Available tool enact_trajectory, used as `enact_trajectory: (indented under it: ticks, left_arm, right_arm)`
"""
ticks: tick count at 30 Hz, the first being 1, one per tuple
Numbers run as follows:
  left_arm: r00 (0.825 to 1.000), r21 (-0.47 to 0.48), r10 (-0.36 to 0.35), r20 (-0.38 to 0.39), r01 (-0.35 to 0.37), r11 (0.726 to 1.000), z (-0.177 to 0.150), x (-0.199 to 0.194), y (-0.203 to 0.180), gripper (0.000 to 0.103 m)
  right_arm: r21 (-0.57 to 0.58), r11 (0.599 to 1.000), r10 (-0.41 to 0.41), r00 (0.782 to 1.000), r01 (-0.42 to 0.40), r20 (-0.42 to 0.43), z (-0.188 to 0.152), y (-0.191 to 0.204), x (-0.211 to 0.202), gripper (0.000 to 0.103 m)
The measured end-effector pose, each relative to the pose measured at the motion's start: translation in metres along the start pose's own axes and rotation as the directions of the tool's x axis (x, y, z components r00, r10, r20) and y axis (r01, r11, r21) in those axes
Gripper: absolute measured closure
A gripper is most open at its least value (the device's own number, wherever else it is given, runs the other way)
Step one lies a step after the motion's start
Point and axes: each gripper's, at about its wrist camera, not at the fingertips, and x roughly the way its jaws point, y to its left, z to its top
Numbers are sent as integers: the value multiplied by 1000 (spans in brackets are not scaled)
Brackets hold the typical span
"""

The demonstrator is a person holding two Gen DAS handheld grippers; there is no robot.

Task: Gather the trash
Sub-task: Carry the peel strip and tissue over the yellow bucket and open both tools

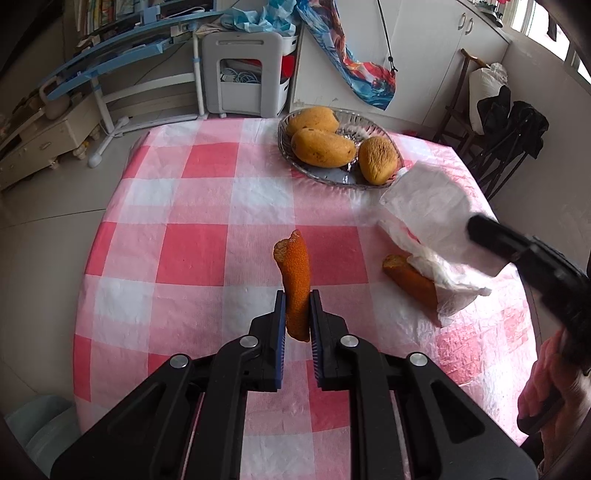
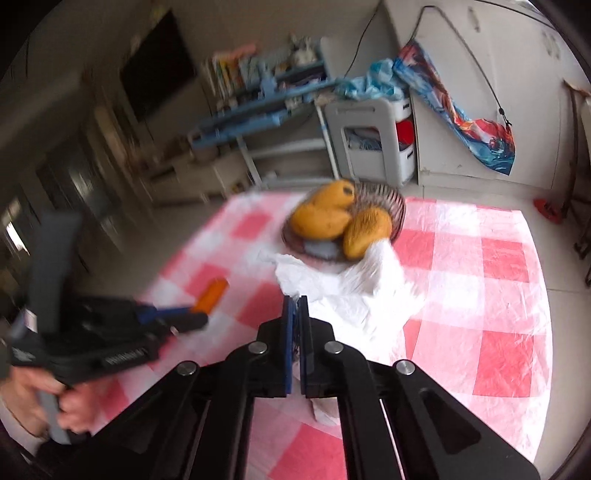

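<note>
On the pink-checked tablecloth (image 1: 207,258), a second peel piece (image 1: 410,280) lay partly under the white bag (image 1: 424,206), its long axis slanting toward the right gripper (image 2: 295,301), whose jaws were pressed on the bag's edge. The orange peel (image 1: 295,280) was pinched upright in the left gripper (image 1: 297,299), just left of the bag.

Soft daylight from a window (image 1: 550,22) at the far right lights both fisheye views evenly with faint shadows, the left wrist view sharp but bowed and dark-cornered, the right wrist view smeared by motion blur, mostly on its left.
</note>
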Motion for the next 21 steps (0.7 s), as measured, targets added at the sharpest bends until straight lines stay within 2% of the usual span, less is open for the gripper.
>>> enact_trajectory:
  ticks: [6,11,15,21]
  left_arm:
    - [1000,-9,-6,16,7,1000,-3,-10,3,91]
    - [999,-33,-24,41,26,999,-8,-28,13,91]
    - [998,-54,-30,62,33,998,-25,-51,22,91]
    - [994,-48,20,109,-15,999,-59,-87,30,91]
  right_arm:
    - [82,985,145,986,-151,83,5,4,-25,100]
    - [137,945,280,950,-298,137,0,12,-49,100]
    - [141,919,347,926,-368,150,-9,26,-66,100]
    - [173,877,425,892,-449,156,-44,49,-92,100]
